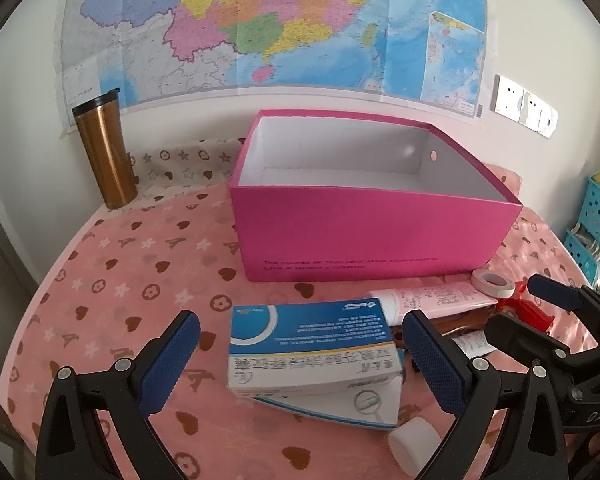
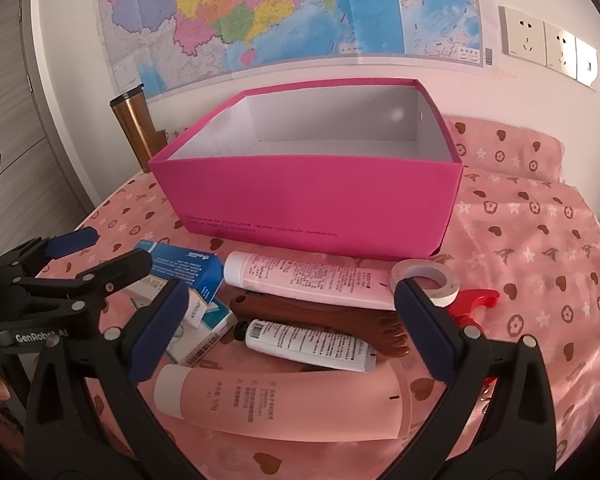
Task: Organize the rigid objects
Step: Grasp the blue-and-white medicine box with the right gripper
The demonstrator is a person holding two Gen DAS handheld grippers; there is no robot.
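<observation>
The pink box [image 1: 364,236] sits empty at frame centre, so sorting is only starting. The left gripper [image 1: 300,354], fingers spread wide, straddles the blue medicine carton [image 1: 312,344] at lower centre; closing on it looks next. The right gripper [image 2: 290,320] hangs open over the white tube [image 2: 308,346] and pink tube [image 2: 284,400].

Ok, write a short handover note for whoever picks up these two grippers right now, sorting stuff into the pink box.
Left gripper: open, holding nothing, straddling the blue medicine box.
Right gripper: open, holding nothing, over the tube pile.
Pink box: open; the visible part of its inside holds nothing.
Not yet boxed, all on the pink cloth in front of it: blue medicine box, long pink tube, white tube, large pink tube, tape roll, brown wooden foot-shaped piece, red plastic piece.
Done: nothing boxed.
Left: everything; medicine box looks the easiest first pick.
</observation>
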